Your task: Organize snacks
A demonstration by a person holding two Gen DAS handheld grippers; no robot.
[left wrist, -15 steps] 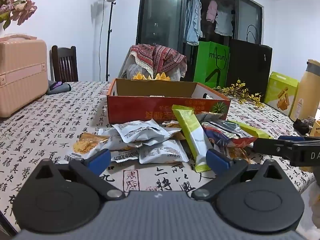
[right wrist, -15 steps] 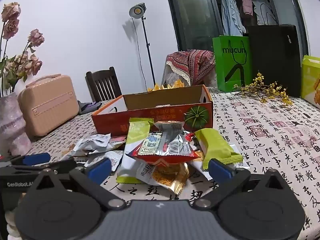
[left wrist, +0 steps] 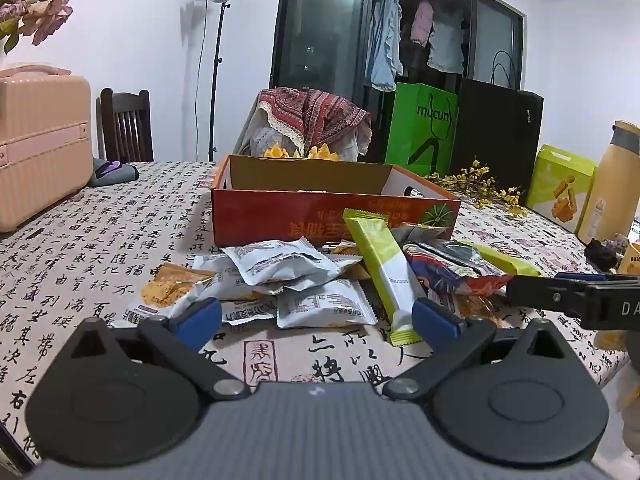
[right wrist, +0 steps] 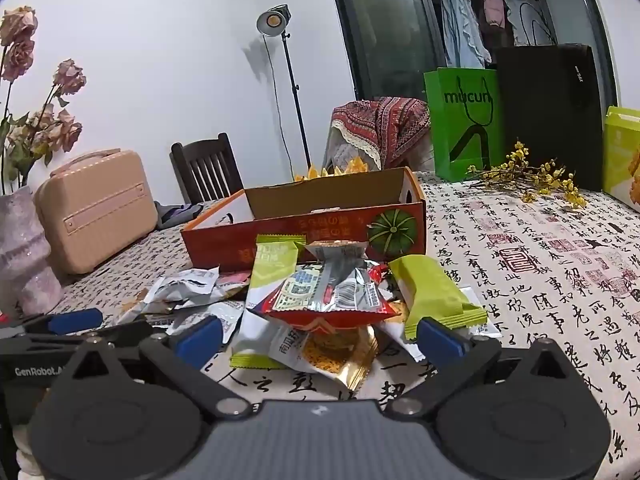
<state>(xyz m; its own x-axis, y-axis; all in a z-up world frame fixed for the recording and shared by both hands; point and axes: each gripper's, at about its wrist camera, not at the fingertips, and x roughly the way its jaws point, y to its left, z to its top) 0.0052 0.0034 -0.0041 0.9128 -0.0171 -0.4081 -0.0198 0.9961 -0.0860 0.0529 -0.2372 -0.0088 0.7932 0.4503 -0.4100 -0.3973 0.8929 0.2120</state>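
Note:
A pile of snack packets lies on the table in front of an open red cardboard box [left wrist: 304, 216], which also shows in the right wrist view [right wrist: 288, 236]. In the left wrist view a long green bar [left wrist: 384, 268] lies beside white packets [left wrist: 280, 264] and an orange packet [left wrist: 172, 284]. My left gripper [left wrist: 316, 320] is open and empty, just short of the pile. In the right wrist view a red-and-silver packet [right wrist: 328, 292] tops a gold packet [right wrist: 340, 356], with a green packet [right wrist: 432, 292] to its right. My right gripper [right wrist: 318, 338] is open and empty at the pile's near edge.
A pink case [left wrist: 36, 148] stands at the left. A vase with dried flowers [right wrist: 20, 248] is near my right gripper's left side. A green bag [left wrist: 424, 128], a black bag [left wrist: 496, 136], a green box [left wrist: 560, 188] and a yellow bottle [left wrist: 612, 188] line the back right.

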